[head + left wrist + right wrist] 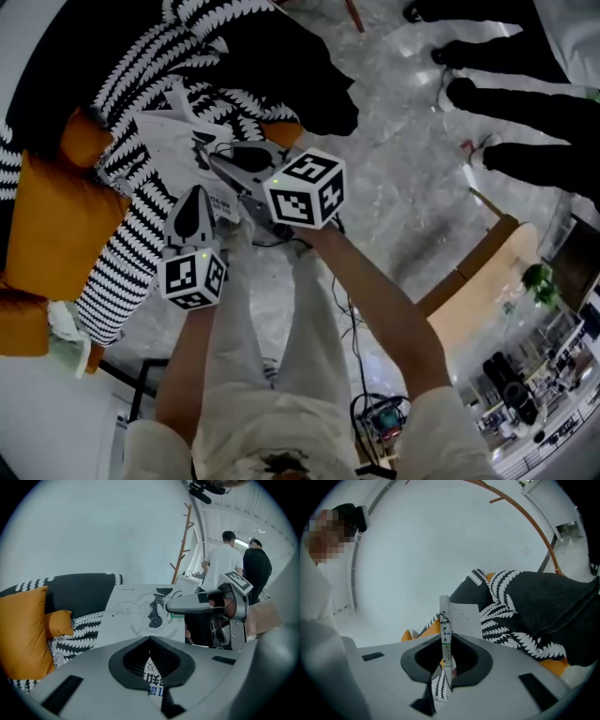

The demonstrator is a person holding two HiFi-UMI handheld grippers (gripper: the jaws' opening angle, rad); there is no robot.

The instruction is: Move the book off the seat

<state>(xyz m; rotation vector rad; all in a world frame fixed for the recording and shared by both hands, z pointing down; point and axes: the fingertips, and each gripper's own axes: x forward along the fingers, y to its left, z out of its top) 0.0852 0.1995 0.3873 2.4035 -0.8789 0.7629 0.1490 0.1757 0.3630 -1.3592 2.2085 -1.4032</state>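
A white book (173, 150) with a black drawing on its cover sits over the black-and-white patterned throw (141, 234) on the sofa seat. My right gripper (220, 167) is shut on the book's near edge. In the right gripper view the book (446, 625) stands edge-on between the pads. My left gripper (194, 195) is shut and empty, just at the book's lower edge. The left gripper view looks across the book's cover (136, 611) from the shut left gripper (150, 641) to the right gripper (187, 604), which is clamped on the book's right side.
Orange cushions (56, 225) line the sofa's left side, and a dark blanket (281, 75) lies on the throw behind the book. People's legs (506, 103) stand on the marble floor at the upper right. A wooden board (478, 262) and cables (375, 412) are near my feet.
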